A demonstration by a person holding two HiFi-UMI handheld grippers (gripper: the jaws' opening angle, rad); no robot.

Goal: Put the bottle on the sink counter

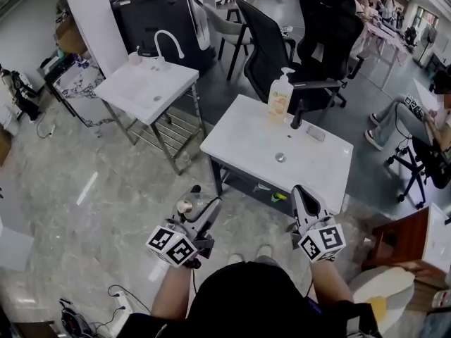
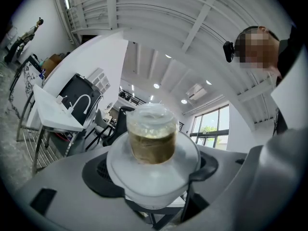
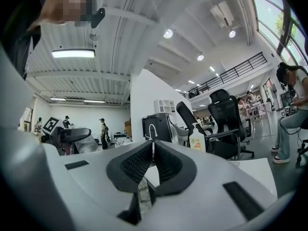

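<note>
grey stone floor, with a white sink worktop (image 1: 239, 143) ahead at one o'clock and a soap dispenser (image 1: 280, 97) on its far edge. left claw (image 1: 197, 204) at seven o'clock is clamped on the bottle (image 2: 151, 134) — clear cap, brownish contents — short of the worktop. right claw (image 1: 303, 197) at five o'clock — jaws together, empty.

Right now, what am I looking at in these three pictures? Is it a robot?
No robot: a person holds a two-jaw gripper in each hand. One picture comes from a camera on the person's head, looking down; the other two from cameras riding on the grippers. The left gripper is clamped on a small bottle of brownish liquid with a clear cap. The right gripper is closed and empty. Ahead stands a white sink counter with a soap dispenser on it; a second sink stands further off.
</note>
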